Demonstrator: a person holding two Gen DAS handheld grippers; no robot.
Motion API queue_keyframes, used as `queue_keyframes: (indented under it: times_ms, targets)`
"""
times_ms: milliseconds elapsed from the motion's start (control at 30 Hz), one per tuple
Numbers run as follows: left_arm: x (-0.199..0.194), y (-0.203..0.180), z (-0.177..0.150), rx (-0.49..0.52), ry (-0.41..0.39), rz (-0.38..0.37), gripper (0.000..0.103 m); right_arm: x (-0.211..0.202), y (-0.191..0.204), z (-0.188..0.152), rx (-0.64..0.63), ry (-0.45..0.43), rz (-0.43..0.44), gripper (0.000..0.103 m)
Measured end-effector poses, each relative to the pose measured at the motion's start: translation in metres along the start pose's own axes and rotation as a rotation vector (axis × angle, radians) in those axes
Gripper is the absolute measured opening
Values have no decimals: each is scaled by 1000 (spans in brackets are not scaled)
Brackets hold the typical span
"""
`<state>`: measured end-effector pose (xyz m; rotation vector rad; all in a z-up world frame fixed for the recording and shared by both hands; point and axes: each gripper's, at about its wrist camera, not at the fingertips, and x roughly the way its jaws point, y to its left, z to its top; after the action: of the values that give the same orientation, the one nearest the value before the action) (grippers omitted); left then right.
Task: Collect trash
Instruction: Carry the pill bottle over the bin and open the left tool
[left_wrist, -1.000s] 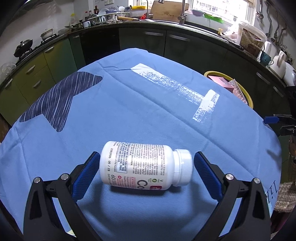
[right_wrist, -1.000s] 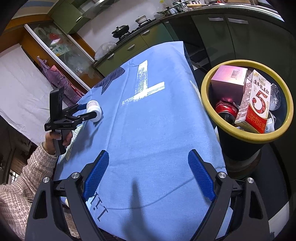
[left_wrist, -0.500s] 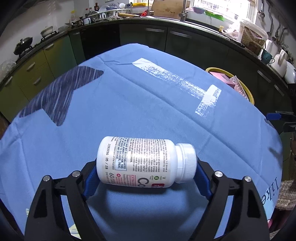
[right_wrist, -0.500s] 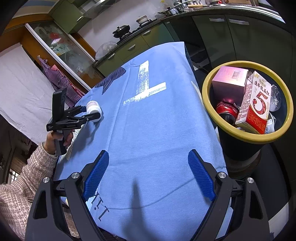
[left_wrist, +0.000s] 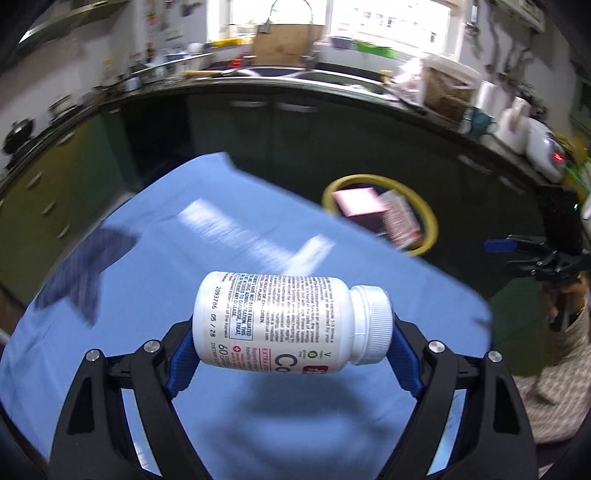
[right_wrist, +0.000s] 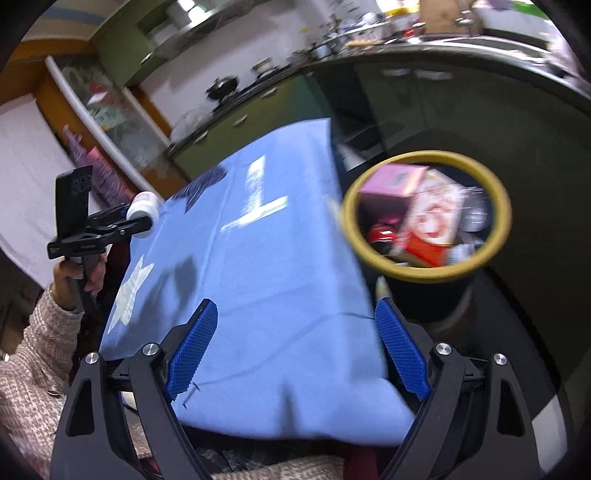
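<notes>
A white pill bottle (left_wrist: 284, 325) with a white cap lies crosswise between the blue pads of my left gripper (left_wrist: 291, 332). The gripper is shut on it, one pad on its base and one on its cap, and holds it above the blue cloth (left_wrist: 207, 258). In the right wrist view the same bottle (right_wrist: 144, 212) shows in the left gripper (right_wrist: 110, 225) at the far left, held by a hand. My right gripper (right_wrist: 295, 317) is open over the cloth's near edge with nothing between its pads. The black bin has a yellow rim (right_wrist: 424, 275) and stands right of the table.
The bin (left_wrist: 430, 221) holds a pink box (right_wrist: 391, 181), a red and white carton (right_wrist: 432, 221) and a red can. Dark green kitchen cabinets (left_wrist: 332, 129) and a cluttered counter curve behind the table. A person's sleeve (right_wrist: 33, 332) is at the lower left.
The left pads closed on the bottle's ends and lifted it off the cloth. Both views pulled up and back from the table, and the bin now looks smaller and blurred.
</notes>
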<state>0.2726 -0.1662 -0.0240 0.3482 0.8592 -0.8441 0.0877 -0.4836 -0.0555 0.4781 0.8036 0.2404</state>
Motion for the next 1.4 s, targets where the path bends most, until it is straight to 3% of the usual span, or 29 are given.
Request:
queue_keyframes:
  times_ms: [233, 433, 733, 967, 1400]
  targets:
    - [56, -81, 72, 69, 56, -171, 80, -44, -48, -17, 100, -87, -10, 88]
    - [131, -132, 109, 169, 116, -225, 80, -50, -82, -34, 168, -86, -1, 88]
    - [231, -175, 164, 194, 210, -184, 80, -49, -123, -46, 265, -91, 1, 88]
    - [313, -174, 190, 37, 330, -107, 80, -48, -133, -51, 287, -82, 12, 88]
    - [369, -183, 197, 3, 415, -3, 81, -50, -131, -55, 300, -88, 20, 88]
